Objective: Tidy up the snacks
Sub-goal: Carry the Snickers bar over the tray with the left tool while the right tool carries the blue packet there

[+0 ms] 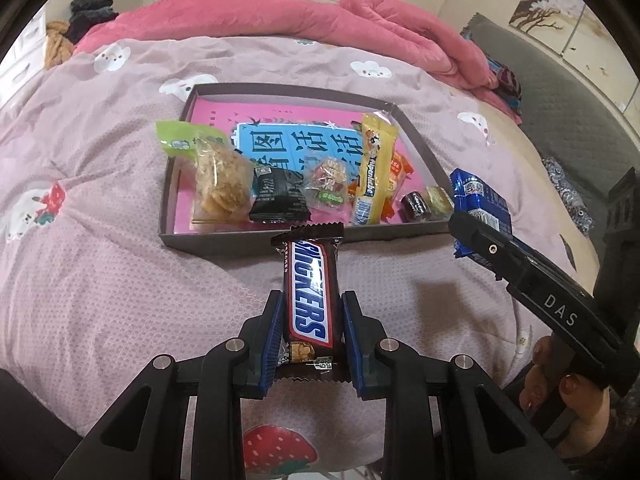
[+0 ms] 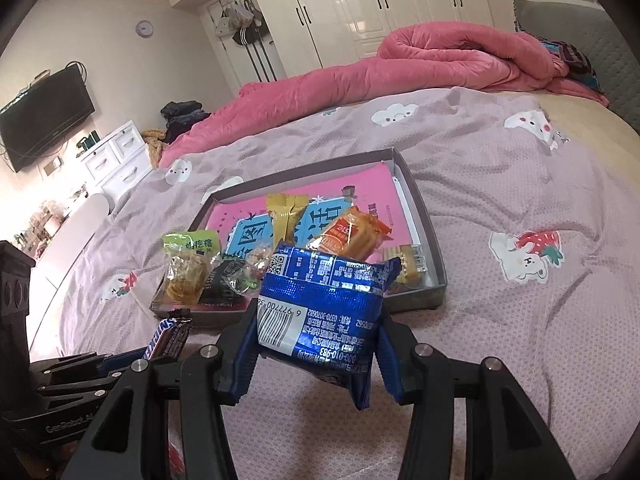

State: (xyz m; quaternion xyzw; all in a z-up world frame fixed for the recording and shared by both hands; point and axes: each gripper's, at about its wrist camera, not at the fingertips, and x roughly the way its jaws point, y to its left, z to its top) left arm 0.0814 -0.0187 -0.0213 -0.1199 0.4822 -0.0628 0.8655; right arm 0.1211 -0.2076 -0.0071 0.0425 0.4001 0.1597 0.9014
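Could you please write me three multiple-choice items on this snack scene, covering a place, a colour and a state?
1. Where is the black snack packet? A in the tray B on the quilt C in a gripper
2. What colour is the packet in the right gripper? A green B blue C orange
3. The left gripper is: A open and empty B shut on the Snickers bar C out of view

Answers: 1 A, it lies inside the tray walls. 2 B, blue foil shows between the fingers. 3 B, both pads press the bar's sides.

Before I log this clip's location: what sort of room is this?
A bedroom, most likely: the snacks' tray lies on a bed with a pink duvet, and a white wardrobe lines the far wall.
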